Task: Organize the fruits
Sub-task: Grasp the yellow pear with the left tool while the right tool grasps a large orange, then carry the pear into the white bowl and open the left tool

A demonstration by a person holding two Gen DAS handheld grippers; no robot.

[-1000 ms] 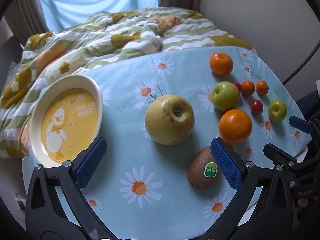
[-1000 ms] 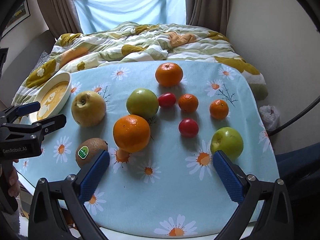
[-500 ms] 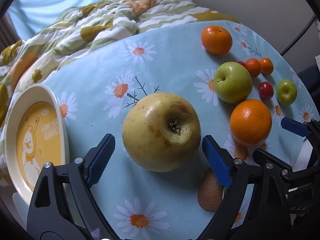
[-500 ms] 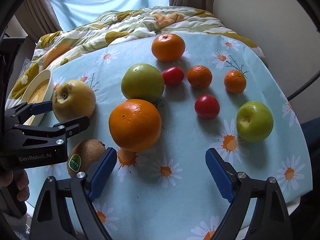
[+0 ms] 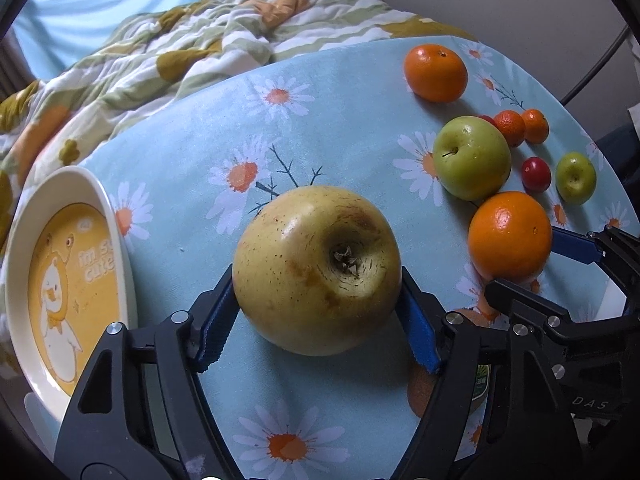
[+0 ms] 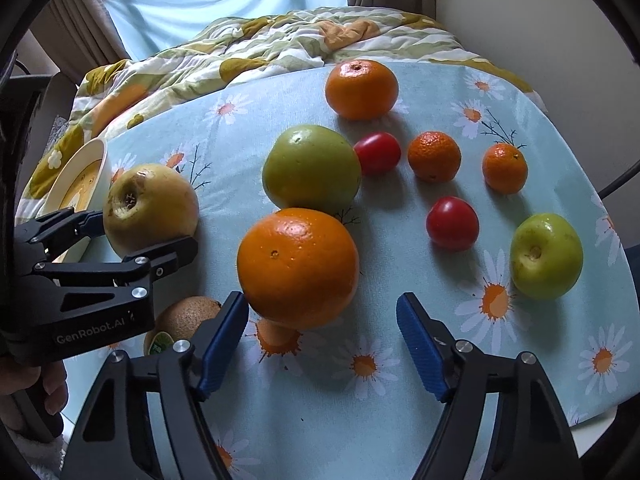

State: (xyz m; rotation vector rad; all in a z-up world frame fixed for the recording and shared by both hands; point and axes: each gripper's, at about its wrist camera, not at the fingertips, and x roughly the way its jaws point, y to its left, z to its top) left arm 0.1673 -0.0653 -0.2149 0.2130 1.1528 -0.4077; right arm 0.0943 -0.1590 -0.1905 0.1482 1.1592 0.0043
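Left gripper jaws clamped on yellow pear; right gripper jaws apart, near large orange.

The left gripper has its blue pads closed in against something round held between them; the right gripper hangs wide apart, gripping nothing.
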